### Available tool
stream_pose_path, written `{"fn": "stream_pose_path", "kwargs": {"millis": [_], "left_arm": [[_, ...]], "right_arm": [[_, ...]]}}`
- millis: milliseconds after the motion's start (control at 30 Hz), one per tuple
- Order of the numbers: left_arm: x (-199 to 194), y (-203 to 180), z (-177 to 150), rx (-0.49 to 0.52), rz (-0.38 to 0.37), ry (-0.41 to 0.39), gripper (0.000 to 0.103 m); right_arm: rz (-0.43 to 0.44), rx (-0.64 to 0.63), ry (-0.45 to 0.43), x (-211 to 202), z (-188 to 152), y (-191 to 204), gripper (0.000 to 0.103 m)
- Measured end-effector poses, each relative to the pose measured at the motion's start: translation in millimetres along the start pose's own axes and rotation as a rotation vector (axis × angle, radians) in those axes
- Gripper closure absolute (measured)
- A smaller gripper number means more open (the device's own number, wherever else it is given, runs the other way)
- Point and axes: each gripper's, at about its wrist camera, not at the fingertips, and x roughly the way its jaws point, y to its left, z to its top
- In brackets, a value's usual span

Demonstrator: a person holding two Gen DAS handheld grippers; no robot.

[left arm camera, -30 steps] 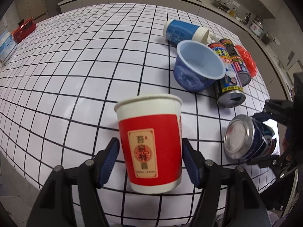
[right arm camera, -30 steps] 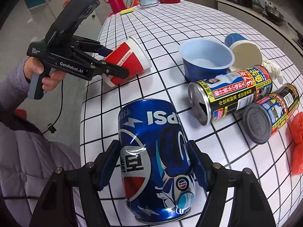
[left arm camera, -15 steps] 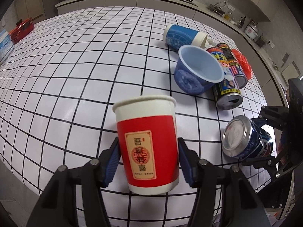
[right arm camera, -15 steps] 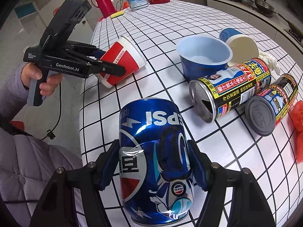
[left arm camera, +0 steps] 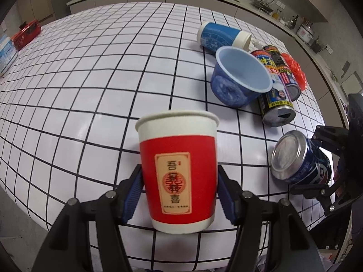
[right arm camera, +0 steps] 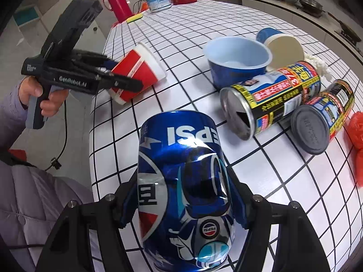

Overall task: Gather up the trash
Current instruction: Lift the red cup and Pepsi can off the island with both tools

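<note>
In hand: paper cup (left arm camera: 178, 172) in left gripper (left arm camera: 179, 192), its jaws easing apart; dented soda can (right arm camera: 185, 188) clamped in right gripper (right arm camera: 183, 206); bowl (right arm camera: 237, 60), two tins (right arm camera: 270, 97) remain on the table (left arm camera: 95, 72), uncollected.

The round paper cup (left arm camera: 178, 170) is red with a white rim. The dented metal soda can (right arm camera: 185, 188) is shiny blue. The flat tiled table (left arm camera: 102, 68) is white with black lines. The plastic bowl (left arm camera: 240, 77) is blue.

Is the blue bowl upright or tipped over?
Upright. The blue bowl sits on the table, its mouth up and open; its inside looks empty.
</note>
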Motion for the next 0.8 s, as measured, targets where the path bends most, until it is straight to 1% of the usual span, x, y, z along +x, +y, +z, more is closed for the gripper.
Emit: {"fn": "stream_pose_path", "kwargs": {"millis": [67,167,233,333,367,400,433,500,567,700,767,800], "left_arm": [[3.6,-0.9,-0.5,0.006,0.002,0.006,0.04],[6.8,-0.9,-1.0,0.003,-0.009,0.01,0.04],[7.8,-1.7,-1.6,0.007,0.0,0.013,0.04],[2.9,-1.1,-0.4,0.01,0.004,0.003,0.039],[0.9,-1.1,-0.3,0.012,0.004,0.003,0.038],[-0.1,-0.9,0.2,0.014,0.005,0.006,0.033],[0.3,-1.0,1.5,0.02,0.013,0.01,0.03],[1.7,-2.0,3.9,0.037,0.022,0.013,0.03],[2.5,-4.0,6.3,0.051,0.014,0.01,0.03],[9.3,-4.2,10.1,0.061,-0.006,0.024,0.031],[13.0,-2.5,10.7,0.073,-0.021,0.039,0.04],[13.9,-1.6,12.0,0.078,-0.025,0.039,0.04]], "right_arm": [[0.014,0.017,-0.006,-1.0,-0.3,-2.1,0.033],[0.007,0.025,-0.011,-0.2,-1.1,-2.1,0.032],[0.0,0.039,-0.025,-1.4,-0.6,-2.0,0.033],[0.026,0.086,-0.044,-4.6,-0.5,-5.2,0.032],[0.031,0.098,-0.05,-6.1,-1.0,-6.2,0.031],[0.043,0.118,-0.061,-7.9,-0.4,-8.2,0.029],[0.045,0.129,-0.068,-9.8,-0.9,-9.6,0.028],[0.042,0.159,-0.083,-11.9,0.6,-12.2,0.028],[0.028,0.178,-0.09,-12.6,2.7,-13.0,0.028],[0.001,0.193,-0.081,-8.7,4.7,-6.8,0.028],[-0.008,0.2,-0.085,-9.3,3.6,-4.1,0.028],[-0.016,0.21,-0.089,-10.4,2.8,-3.3,0.028]]}}
